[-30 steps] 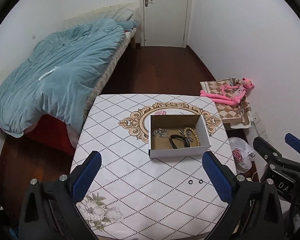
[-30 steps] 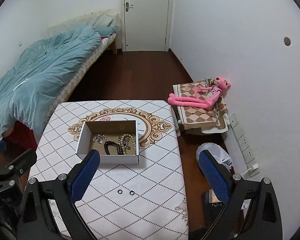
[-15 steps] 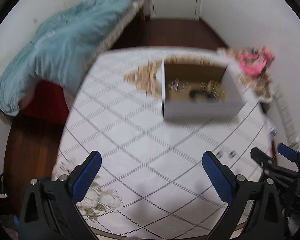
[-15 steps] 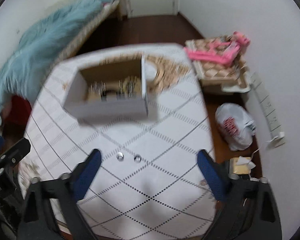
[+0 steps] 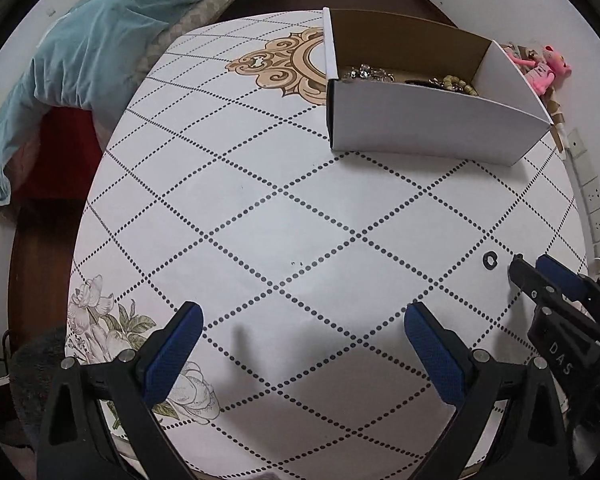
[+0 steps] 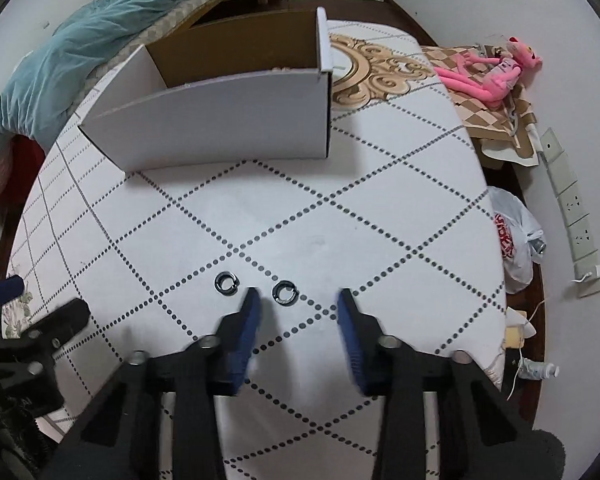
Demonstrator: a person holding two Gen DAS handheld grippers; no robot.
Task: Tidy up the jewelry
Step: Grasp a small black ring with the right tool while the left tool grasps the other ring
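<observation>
Two small dark rings lie on the patterned table: the left ring (image 6: pixel 226 282) and the right ring (image 6: pixel 284 292). My right gripper (image 6: pixel 298 300) is open and low over the table, its jaws either side of the right ring, just short of it. One ring (image 5: pixel 490 258) shows in the left wrist view beside the right gripper's fingers (image 5: pixel 536 276). My left gripper (image 5: pixel 300 324) is open and empty above the table's front. A white cardboard box (image 5: pixel 428 120) holds beads and other jewelry (image 5: pixel 456 83); it also shows in the right wrist view (image 6: pixel 220 120).
The table (image 6: pixel 380 208) has its right edge near a white plastic bag (image 6: pixel 516 240) on the floor. A pink plush toy (image 6: pixel 488 72) lies on a checked mat. A bed with a teal duvet (image 5: pixel 92 52) stands at the left.
Both grippers have dropped down toward the table and moved forward. The right gripper's jaws have narrowed and now straddle the right ring. The box now looms closer.
</observation>
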